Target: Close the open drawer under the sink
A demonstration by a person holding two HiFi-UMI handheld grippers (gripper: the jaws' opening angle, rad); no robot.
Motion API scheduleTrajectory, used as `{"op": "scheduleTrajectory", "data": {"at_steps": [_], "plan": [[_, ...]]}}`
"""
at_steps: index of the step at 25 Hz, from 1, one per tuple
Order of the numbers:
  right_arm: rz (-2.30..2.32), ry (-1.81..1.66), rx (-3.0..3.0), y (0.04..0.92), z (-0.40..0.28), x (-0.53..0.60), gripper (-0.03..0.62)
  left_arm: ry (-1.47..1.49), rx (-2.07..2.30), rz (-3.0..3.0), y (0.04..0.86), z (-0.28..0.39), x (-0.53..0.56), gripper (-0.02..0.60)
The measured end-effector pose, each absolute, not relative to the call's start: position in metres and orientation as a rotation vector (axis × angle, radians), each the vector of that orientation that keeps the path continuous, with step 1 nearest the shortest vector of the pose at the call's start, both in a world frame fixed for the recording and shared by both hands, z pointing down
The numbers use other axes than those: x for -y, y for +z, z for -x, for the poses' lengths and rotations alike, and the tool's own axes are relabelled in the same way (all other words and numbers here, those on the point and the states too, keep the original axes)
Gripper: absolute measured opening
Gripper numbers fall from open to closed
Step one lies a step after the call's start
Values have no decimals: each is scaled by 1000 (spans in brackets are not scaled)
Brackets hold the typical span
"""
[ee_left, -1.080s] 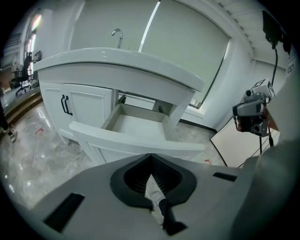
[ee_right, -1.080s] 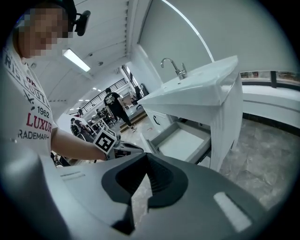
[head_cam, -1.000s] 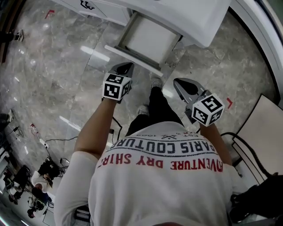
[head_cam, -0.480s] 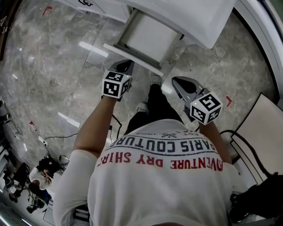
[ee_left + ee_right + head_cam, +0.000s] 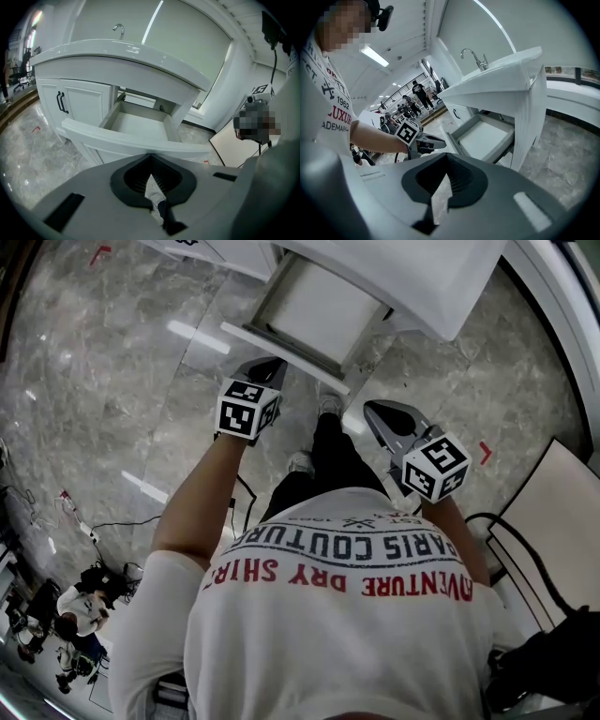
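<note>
Standing pulled out beneath the sink (image 5: 412, 277), the drawer (image 5: 317, 313) is open. The left gripper (image 5: 266, 367) sits just before the drawer's front panel, jaws together on nothing. The right gripper (image 5: 377, 412) hangs near the drawer's right corner, likewise closed and empty. Only the gripper views show the faucet (image 5: 119, 29) above the drawer.

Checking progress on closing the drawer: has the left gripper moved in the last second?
Yes, slightly. The left gripper has edged forward, so less floor shows between it and the open drawer front.
</note>
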State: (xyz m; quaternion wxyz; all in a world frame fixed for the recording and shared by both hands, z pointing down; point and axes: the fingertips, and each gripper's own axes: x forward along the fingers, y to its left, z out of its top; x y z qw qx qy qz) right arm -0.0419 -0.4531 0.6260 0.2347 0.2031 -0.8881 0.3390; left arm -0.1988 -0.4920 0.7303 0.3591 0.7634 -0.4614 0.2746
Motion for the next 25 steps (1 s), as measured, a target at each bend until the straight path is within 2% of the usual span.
{"op": "scheduleTrajectory", "data": {"at_steps": [25], "plan": [[-685,1007,2385,657,-10,486,2,695,1226,-2005,734,173,585,0]]}}
